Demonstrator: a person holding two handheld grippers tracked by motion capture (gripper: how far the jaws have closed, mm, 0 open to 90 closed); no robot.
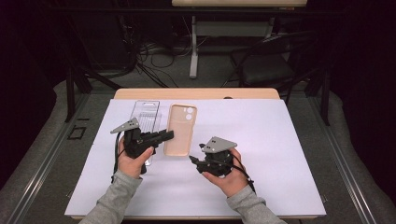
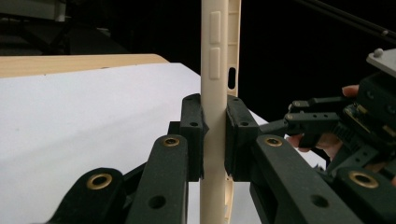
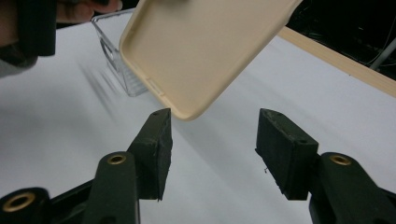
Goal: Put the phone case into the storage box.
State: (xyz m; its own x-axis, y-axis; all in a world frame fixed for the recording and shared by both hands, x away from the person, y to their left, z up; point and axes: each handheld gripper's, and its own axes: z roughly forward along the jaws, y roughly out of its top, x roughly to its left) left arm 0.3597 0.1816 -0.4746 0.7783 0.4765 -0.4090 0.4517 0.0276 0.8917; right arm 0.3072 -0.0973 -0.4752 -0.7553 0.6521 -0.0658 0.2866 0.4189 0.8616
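Observation:
A beige phone case [image 1: 180, 128] is held just above the white sheet, its inside facing up. My left gripper [image 1: 167, 136] is shut on its left long edge; in the left gripper view the pads [image 2: 192, 135] press on the case wall [image 2: 215, 70] from both sides. My right gripper [image 1: 193, 159] is open a little beyond the case's near end, with its jaws pointing at that end. In the right gripper view the case's corner [image 3: 205, 46] hangs above the gap between its fingers [image 3: 212, 144], untouched.
A clear phone case [image 1: 145, 116] lies on the sheet left of the beige one, partly under my left hand, and appears again as the clear case [image 3: 114, 60]. The white sheet [image 1: 261, 154] covers the wooden table [image 1: 196, 93]. A dark chair [image 1: 271, 60] stands beyond the table.

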